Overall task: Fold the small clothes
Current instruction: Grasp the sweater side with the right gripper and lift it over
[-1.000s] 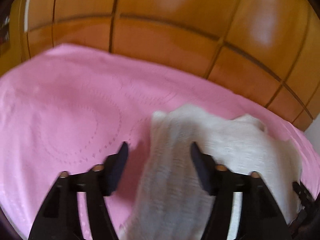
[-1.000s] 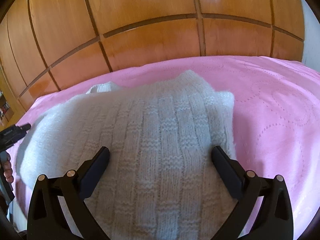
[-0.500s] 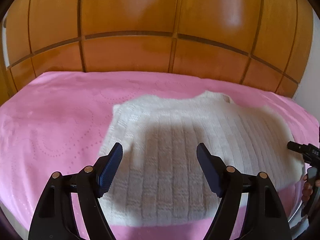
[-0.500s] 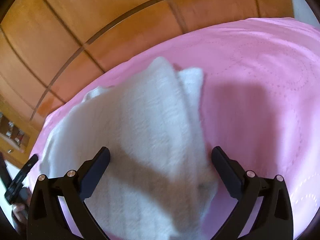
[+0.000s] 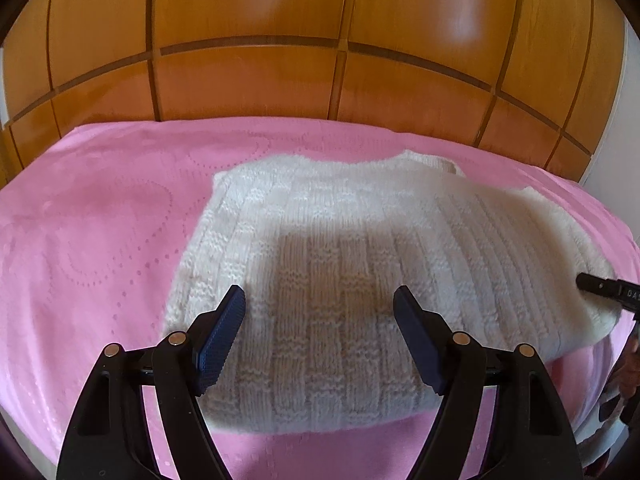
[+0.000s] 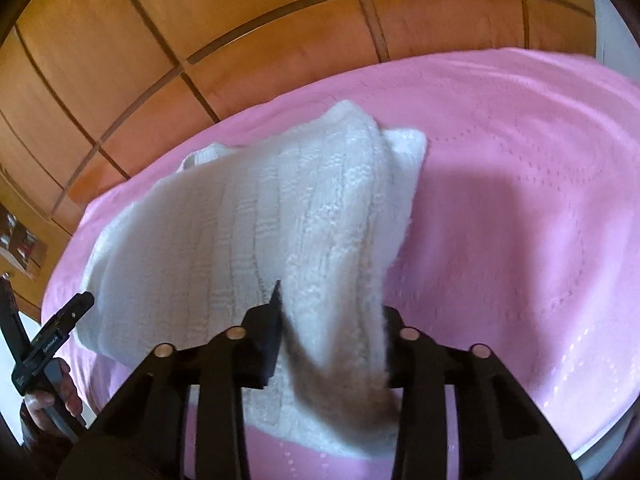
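A cream knitted sweater (image 5: 360, 272) lies on the pink bedspread (image 5: 92, 240). My left gripper (image 5: 320, 320) is open and empty, hovering over the sweater's near-left part. In the right wrist view my right gripper (image 6: 332, 332) is shut on the sweater's right edge (image 6: 332, 240) and lifts it off the bed, so the knit hangs in a fold between the jaws. The left gripper (image 6: 48, 340) with the hand holding it shows at the far left of that view. The right gripper's tip (image 5: 608, 288) shows at the right edge of the left wrist view.
Wooden wardrobe panels (image 5: 320, 40) stand right behind the bed. The bedspread stretches bare to the left of the sweater and to the right of it (image 6: 540, 220). The bed's near edge (image 5: 24, 432) is at the bottom.
My right gripper closed on the sweater's right edge and raised it. My left gripper swung right and drew back over the sweater, staying open.
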Tool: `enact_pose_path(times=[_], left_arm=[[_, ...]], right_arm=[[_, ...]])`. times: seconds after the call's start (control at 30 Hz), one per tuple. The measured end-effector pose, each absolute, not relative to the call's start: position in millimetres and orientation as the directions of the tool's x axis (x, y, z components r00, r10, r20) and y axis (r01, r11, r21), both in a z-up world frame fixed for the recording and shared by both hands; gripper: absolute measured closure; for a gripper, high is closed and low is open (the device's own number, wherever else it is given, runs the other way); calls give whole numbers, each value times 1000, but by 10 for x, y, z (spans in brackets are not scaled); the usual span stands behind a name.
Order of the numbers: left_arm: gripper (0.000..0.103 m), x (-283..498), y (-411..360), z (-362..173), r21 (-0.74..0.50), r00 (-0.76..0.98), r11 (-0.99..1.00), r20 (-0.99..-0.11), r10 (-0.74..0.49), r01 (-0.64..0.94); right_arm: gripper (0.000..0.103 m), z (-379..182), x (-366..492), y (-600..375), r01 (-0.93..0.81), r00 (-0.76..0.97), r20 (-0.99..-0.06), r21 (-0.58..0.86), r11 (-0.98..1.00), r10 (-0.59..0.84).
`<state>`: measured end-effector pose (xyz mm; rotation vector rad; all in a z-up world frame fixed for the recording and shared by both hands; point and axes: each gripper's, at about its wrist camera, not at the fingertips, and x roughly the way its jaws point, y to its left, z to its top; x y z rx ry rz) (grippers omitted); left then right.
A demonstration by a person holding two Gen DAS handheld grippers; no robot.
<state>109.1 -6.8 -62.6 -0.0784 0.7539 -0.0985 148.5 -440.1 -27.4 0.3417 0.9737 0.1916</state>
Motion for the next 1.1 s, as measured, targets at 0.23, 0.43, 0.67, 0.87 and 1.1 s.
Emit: enact_pose_path(times=[0.23, 0.43, 0.67, 0.87, 1.1], left_arm=[[28, 1144, -42, -672, -117, 714, 990, -687, -135, 75], [28, 1144, 0, -649, -147, 711, 986, -685, -158, 78], [28, 1102, 242, -614, -292, 688, 951, -670, -278, 100], [41, 1140, 415, -665, -403, 656, 908, -656, -373, 113], [58, 1325, 623, -753, -507, 594, 854, -654, -468, 114]], right_arm=[[74, -43, 1476, -4317, -40, 566, -760, 361, 932, 318], [32, -251, 1512, -4436, 16, 523, -802, 346, 938, 287], [14, -459, 1350, -4556, 47, 509, -801, 394, 918, 317], [77, -241, 1383, -4384, -10, 514, -769, 437, 900, 379], [81, 478, 1415, -4016, -162, 586, -630, 524, 836, 509]])
